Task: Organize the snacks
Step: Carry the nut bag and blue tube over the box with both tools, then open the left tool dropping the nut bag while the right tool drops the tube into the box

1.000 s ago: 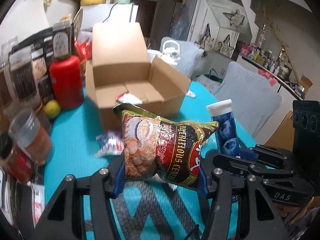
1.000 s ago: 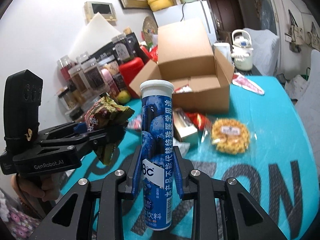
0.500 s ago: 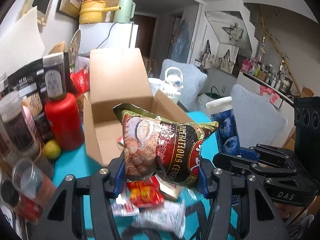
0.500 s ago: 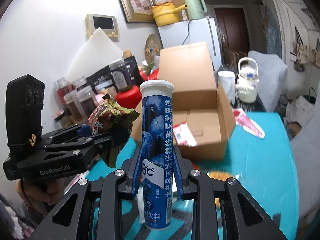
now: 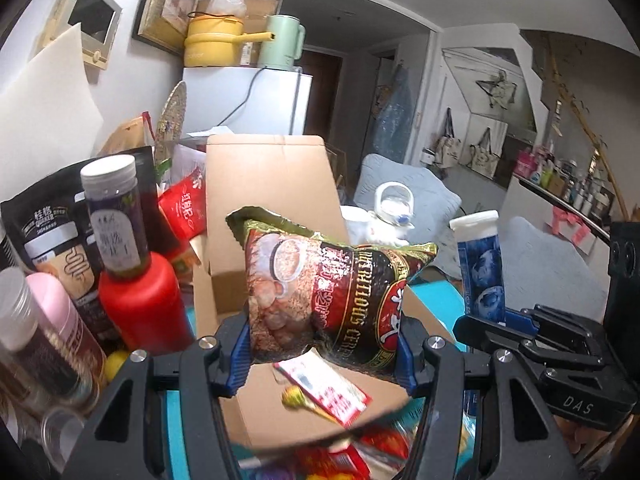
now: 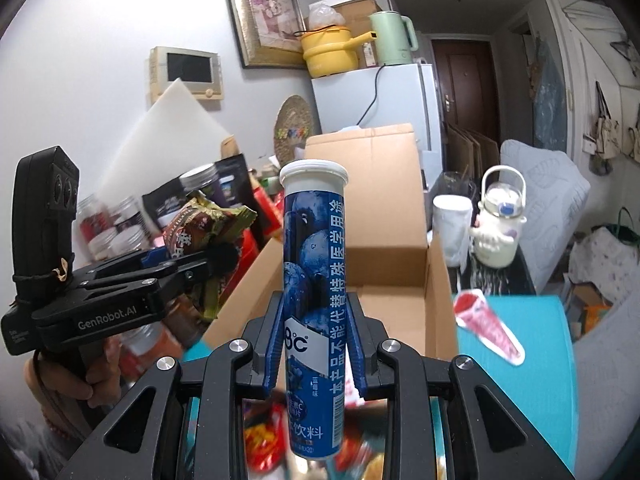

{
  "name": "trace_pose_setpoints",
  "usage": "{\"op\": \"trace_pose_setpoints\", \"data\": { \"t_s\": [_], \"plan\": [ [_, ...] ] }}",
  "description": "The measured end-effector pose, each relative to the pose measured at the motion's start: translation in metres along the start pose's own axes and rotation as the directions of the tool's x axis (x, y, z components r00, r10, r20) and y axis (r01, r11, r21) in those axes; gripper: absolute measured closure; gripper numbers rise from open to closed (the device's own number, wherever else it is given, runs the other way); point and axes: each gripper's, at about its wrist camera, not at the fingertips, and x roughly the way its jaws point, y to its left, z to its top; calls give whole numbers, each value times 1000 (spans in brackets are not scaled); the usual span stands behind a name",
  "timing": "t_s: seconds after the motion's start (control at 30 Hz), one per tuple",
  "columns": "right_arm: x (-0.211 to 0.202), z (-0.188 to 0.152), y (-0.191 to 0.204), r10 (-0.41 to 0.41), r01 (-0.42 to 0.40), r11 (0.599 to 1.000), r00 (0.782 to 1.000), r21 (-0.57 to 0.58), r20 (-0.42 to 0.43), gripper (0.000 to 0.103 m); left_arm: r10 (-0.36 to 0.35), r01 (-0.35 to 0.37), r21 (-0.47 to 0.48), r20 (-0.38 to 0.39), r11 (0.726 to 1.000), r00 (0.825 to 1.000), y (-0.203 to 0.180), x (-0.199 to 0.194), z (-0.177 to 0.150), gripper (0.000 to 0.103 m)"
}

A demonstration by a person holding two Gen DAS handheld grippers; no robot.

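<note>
Two snacks are in your grip, one per gripper. Your left gripper has its jaws partly open and pressed against both sides of a dark red and gold foil cereal bag, which hangs sideways in the air above the open brown cardboard box. Your right gripper has its jaws drawn in narrow and clamped on a blue cylindrical tablet tube with a white cap, held upright in front of the same box. The box sits on the teal surface with its back flap standing up; inside it lies a red and white flat packet. From the right wrist view the left gripper shows beside you on the left, the hand around its handle. To the box's left stand a red plastic bottle and several dark jars; more snack wrappers lie blurred below the jaws.
</note>
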Motion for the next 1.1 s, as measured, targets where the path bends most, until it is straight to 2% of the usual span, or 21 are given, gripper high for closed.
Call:
{"op": "trace_pose_setpoints", "data": {
  "t_s": [0.2, 0.33, 0.53, 0.73, 1.0, 1.1],
  "plan": [
    [36, 17, -13, 11, -11, 1000, 1000, 4, -12, 75, 58, -59, -33, -8, 998, 998, 18, 33, 15, 47],
    [64, 18, -20, 46, -44, 999, 997, 21, -55, 75, 82, -83, -57, -22, 995, 996, 31, 55, 17, 47],
    [98, 16, -27, 60, -57, 998, 994, 36, -91, 75, 117, -121, -42, -88, 992, 989, 41, 85, 9, 47],
    [126, 8, -34, 65, -55, 996, 984, 66, -165, 75, 135, -144, -46, -155, 988, 979, 48, 109, -1, 47],
    [147, -7, -53, 27, -1, 994, 970, 108, -242, 75, 141, -156, -38, -255, 987, 956, 48, 138, -14, 47],
    [156, -12, -59, 4, 28, 993, 962, 111, -273, 75, 160, -171, -9, -303, 985, 939, 45, 148, -20, 47]
  ]
}}
